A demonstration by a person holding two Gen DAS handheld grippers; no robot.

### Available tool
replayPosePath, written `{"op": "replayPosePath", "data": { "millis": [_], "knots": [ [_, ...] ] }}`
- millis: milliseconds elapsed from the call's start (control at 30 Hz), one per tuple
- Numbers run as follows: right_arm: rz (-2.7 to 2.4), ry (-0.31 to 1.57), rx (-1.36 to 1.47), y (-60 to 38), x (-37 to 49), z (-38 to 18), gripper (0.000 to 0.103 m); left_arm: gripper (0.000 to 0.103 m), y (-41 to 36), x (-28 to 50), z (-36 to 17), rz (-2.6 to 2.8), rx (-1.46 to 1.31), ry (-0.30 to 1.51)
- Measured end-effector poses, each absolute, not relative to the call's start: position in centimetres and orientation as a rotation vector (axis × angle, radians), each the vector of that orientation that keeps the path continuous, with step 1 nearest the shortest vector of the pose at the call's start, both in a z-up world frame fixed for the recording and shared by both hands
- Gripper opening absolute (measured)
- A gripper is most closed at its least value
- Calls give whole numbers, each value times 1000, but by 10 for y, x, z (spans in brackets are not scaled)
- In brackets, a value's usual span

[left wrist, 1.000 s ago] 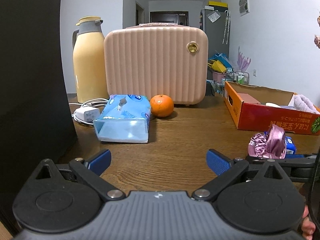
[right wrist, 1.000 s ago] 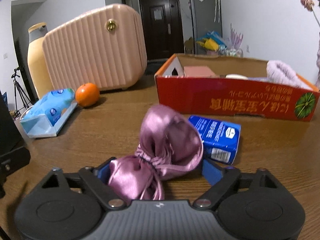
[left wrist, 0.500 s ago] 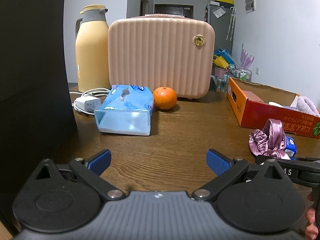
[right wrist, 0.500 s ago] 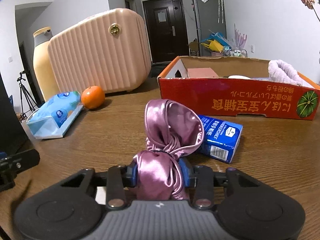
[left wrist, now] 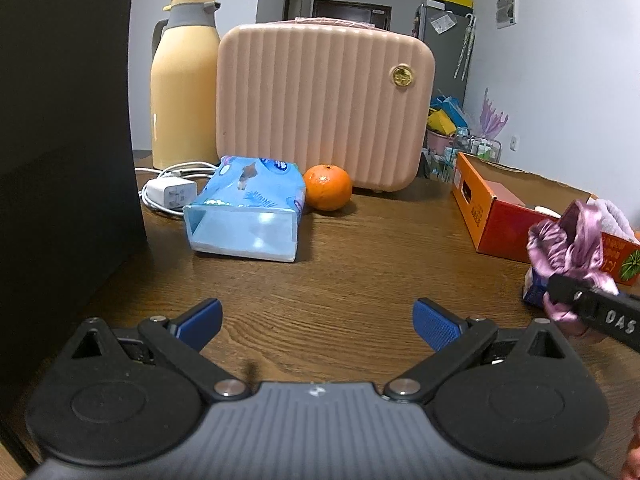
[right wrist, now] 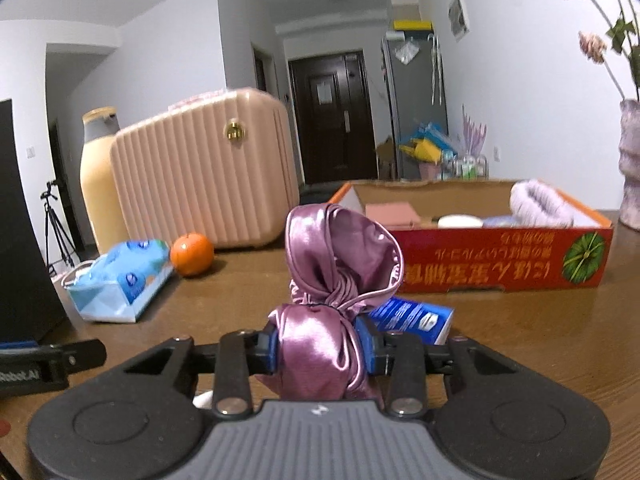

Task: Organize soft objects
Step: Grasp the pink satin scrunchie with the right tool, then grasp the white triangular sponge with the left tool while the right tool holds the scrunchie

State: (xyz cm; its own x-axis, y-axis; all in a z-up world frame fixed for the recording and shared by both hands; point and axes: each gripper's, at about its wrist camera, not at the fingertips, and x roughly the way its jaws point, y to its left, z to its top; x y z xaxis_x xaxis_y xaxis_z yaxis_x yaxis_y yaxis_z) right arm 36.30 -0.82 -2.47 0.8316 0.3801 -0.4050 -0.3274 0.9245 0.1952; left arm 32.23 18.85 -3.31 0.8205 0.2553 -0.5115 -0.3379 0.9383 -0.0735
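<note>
The right claw [right wrist: 322, 344] clamps a purple satin bonnet [right wrist: 336, 264] between its blue pads, lifted off the bench [right wrist: 520, 328]. Straight ahead, past a blue carton [right wrist: 416, 318], the red box [right wrist: 500, 268] shows its near wall. The left claw [left wrist: 318, 318] gapes wide over bare wood, with the tissue pack [left wrist: 248, 208] beyond it.

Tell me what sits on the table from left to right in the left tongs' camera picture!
White charger → blue tissue pack → orange → red box → purple satin cloth.
</note>
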Motion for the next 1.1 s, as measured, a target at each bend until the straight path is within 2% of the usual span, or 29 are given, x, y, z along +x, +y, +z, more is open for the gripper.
{"op": "replayPosePath", "data": {
  "millis": [267,1100],
  "knots": [
    [358,417,121,-24,355,-21,36,103,171,320,-33,312,-79,478],
    [284,396,151,-84,345,-19,36,103,111,321,-37,244,-77,506]
  ]
}}
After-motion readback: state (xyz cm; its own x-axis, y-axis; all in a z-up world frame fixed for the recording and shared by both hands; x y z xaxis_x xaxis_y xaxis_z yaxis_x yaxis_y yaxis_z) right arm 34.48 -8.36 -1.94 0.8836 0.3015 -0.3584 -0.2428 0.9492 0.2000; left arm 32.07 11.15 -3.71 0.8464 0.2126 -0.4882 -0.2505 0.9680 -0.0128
